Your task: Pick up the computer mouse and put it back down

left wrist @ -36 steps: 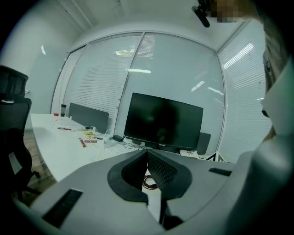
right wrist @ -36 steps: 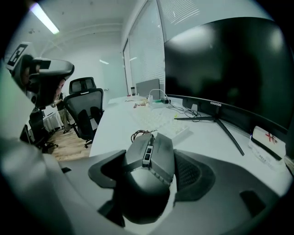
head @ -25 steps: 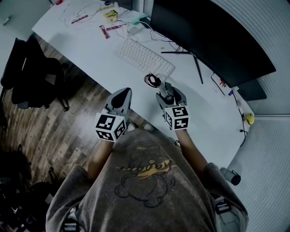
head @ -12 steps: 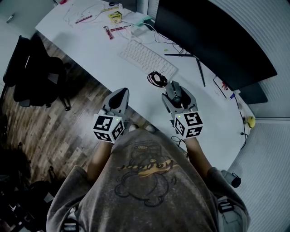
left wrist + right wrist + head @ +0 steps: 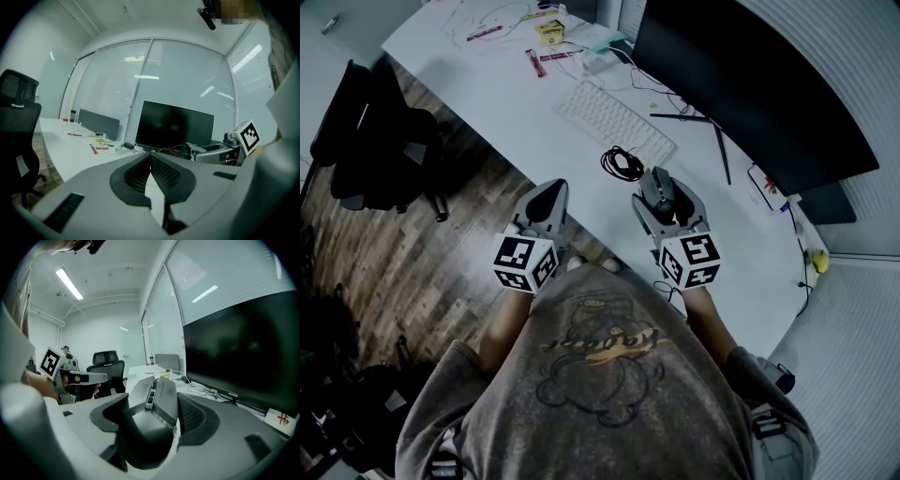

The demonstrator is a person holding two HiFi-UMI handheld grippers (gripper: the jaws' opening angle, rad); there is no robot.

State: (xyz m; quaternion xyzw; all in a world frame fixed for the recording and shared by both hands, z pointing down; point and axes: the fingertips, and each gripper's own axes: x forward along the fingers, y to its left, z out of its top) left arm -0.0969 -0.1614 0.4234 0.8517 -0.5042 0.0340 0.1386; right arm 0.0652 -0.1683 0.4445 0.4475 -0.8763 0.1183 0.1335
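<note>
A dark grey computer mouse [image 5: 660, 193] [image 5: 157, 401] sits between the jaws of my right gripper [image 5: 661, 197] [image 5: 159, 413], which is shut on it and holds it in the air above the white desk [image 5: 581, 164]. Its coiled black cable [image 5: 622, 163] lies on the desk just ahead. My left gripper [image 5: 546, 203] [image 5: 149, 173] hovers at the desk's near edge, jaws together with nothing between them.
A white keyboard [image 5: 615, 121] lies beyond the cable, in front of a large black monitor [image 5: 750, 89]. Small packets and wires [image 5: 546, 37] litter the far end. A black office chair [image 5: 370, 141] stands on the wood floor at left.
My right gripper has risen with the mouse and shifted slightly right. The left gripper has barely moved.
</note>
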